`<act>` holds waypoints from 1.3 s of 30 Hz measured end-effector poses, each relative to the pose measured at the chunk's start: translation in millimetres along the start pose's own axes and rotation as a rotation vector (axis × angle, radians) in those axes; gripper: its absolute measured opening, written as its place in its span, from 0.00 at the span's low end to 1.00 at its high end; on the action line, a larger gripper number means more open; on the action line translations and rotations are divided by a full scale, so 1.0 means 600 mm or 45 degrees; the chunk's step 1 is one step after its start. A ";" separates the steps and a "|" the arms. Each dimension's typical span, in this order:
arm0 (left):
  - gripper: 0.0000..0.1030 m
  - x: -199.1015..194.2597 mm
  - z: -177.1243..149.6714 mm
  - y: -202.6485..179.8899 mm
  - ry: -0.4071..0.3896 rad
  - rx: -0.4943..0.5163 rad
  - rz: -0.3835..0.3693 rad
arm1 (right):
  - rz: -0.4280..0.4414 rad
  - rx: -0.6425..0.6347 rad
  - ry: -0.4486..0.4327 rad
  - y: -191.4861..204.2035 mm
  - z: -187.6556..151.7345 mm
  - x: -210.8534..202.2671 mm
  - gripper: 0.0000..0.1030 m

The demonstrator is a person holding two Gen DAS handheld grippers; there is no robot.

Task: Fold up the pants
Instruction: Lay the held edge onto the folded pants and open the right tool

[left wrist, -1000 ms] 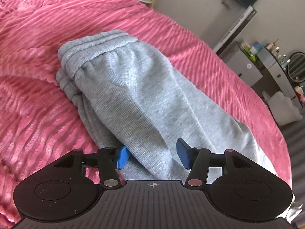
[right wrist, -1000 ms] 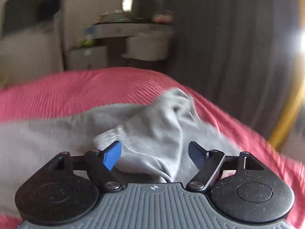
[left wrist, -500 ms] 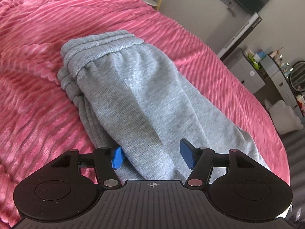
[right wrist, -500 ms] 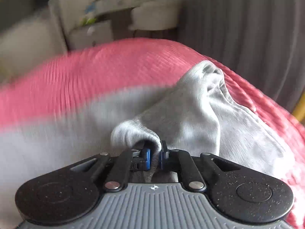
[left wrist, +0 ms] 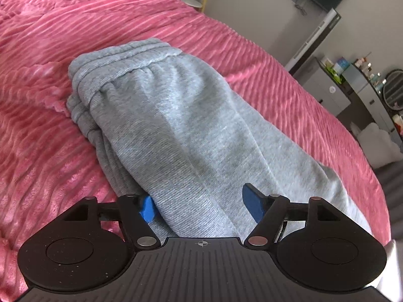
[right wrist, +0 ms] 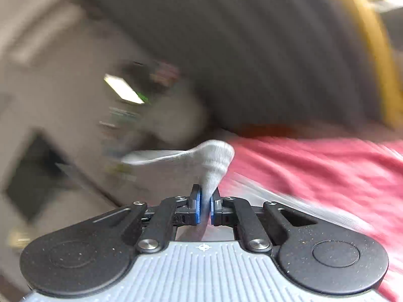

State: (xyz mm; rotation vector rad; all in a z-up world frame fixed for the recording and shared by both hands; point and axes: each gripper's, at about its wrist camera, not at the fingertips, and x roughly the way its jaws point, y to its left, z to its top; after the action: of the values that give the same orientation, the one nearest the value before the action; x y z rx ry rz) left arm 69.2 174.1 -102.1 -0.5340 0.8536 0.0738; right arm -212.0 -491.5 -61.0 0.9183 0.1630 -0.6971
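Note:
Grey sweatpants [left wrist: 176,125] lie folded lengthwise on a pink ribbed bedspread [left wrist: 63,37], waistband at the far end. In the left wrist view my left gripper [left wrist: 200,205] hovers low over the pants' leg part; its jaws are opening, the blue pads stand apart on either side of a ridge of cloth and do not press it. In the blurred right wrist view my right gripper [right wrist: 204,206] is shut on a pinch of the grey ribbed cuff [right wrist: 214,158], which is lifted above the bedspread [right wrist: 314,171].
A dresser with bottles and a round mirror [left wrist: 393,90] stands beyond the bed's right edge, beside a white stool [left wrist: 380,146]. A dark screen hangs on the far wall. Grey curtains and a yellow frame [right wrist: 372,50] show behind the right gripper.
The left jaws have spread wider over the cloth. The right gripper closed on the cuff, then swung sideways and rolled, lifting the cuff off the bed.

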 end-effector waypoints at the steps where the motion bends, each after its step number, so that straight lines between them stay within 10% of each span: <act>1: 0.73 0.000 -0.001 -0.002 0.002 0.014 0.006 | -0.110 0.032 0.061 -0.040 -0.020 0.016 0.06; 3: 0.73 0.001 -0.001 -0.005 0.003 0.032 0.015 | -0.262 0.111 0.174 -0.100 -0.055 0.045 0.03; 6: 0.73 0.000 -0.001 -0.005 0.002 0.030 0.019 | -0.178 0.180 0.123 -0.112 -0.053 0.042 0.04; 14: 0.74 0.000 -0.001 -0.001 0.007 0.015 0.015 | -0.049 0.158 0.203 -0.076 -0.045 0.086 0.32; 17: 0.74 -0.001 -0.001 -0.001 0.007 0.016 0.017 | -0.126 0.145 0.249 -0.069 -0.056 0.072 0.31; 24: 0.78 0.005 -0.003 -0.006 0.012 0.046 0.017 | -0.277 -0.110 0.268 -0.043 -0.070 0.053 0.63; 26: 0.78 0.004 -0.005 -0.009 0.013 0.075 0.025 | -0.284 -0.137 0.242 -0.038 -0.074 0.060 0.59; 28: 0.78 0.004 -0.005 -0.009 0.014 0.076 0.025 | -0.328 -0.153 0.216 -0.035 -0.074 0.060 0.05; 35: 0.78 -0.003 0.001 0.011 0.006 -0.049 -0.021 | -0.159 -0.038 0.053 -0.031 -0.032 -0.015 0.04; 39: 0.78 -0.003 0.003 0.014 0.010 -0.065 -0.025 | -0.296 -0.186 0.025 -0.044 -0.050 -0.029 0.04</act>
State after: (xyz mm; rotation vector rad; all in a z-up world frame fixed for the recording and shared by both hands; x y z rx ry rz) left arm 66.9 182.3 -103.3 -0.5909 0.8560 0.0754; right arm -237.2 -470.4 -89.8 0.7731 0.3378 -0.8794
